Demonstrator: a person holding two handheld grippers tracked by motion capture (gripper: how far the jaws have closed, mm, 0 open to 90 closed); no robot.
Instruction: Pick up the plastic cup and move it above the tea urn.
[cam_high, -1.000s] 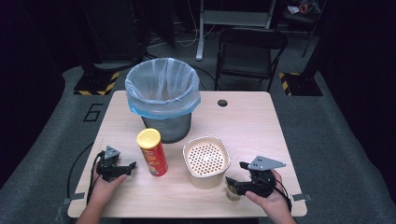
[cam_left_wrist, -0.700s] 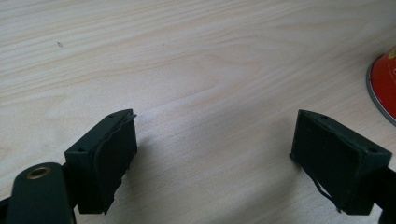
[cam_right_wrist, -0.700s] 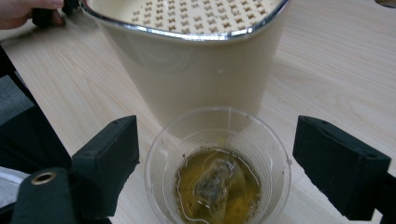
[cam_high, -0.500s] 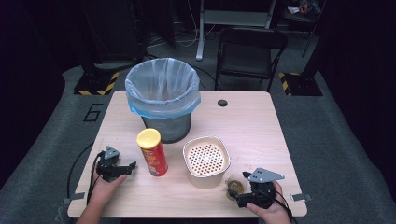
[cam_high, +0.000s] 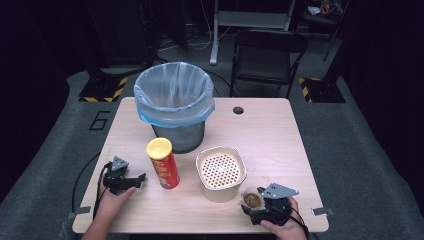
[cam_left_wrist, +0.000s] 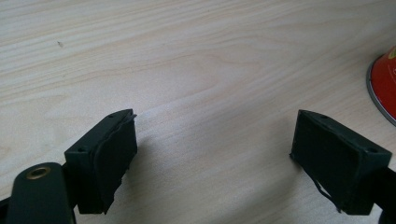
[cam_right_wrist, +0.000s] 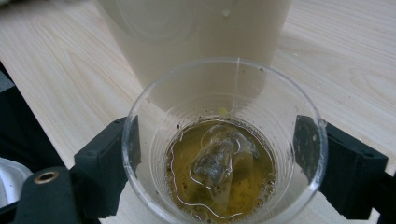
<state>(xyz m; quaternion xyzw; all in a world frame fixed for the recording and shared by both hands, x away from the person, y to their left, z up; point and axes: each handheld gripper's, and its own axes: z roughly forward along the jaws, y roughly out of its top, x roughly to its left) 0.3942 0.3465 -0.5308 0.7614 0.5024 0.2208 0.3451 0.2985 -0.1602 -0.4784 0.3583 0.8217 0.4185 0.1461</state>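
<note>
A clear plastic cup (cam_high: 252, 199) holding brownish tea and a teabag (cam_right_wrist: 219, 163) stands near the table's front edge, right beside a beige tub (cam_high: 220, 172) with a perforated lid. My right gripper (cam_high: 251, 206) has its jaws on either side of the cup. They have just been opening, and the cup wall is round and not squeezed. In the right gripper view, the right gripper (cam_right_wrist: 217, 158) straddles the cup (cam_right_wrist: 224, 140). My left gripper (cam_high: 140, 178) rests open on the table left of a red can (cam_high: 162, 162) with a yellow lid. Nothing lies between the left gripper (cam_left_wrist: 215, 154) jaws.
A metal bin with a pale blue liner (cam_high: 173, 102) stands at the back left of the wooden table (cam_high: 265, 135). The can's red base (cam_left_wrist: 385, 84) shows at the right edge of the left gripper view. A folding chair (cam_high: 270, 55) stands behind the table.
My right gripper has dropped down toward the table's front edge and now has the cup between its jaws. The left gripper has stayed put.
</note>
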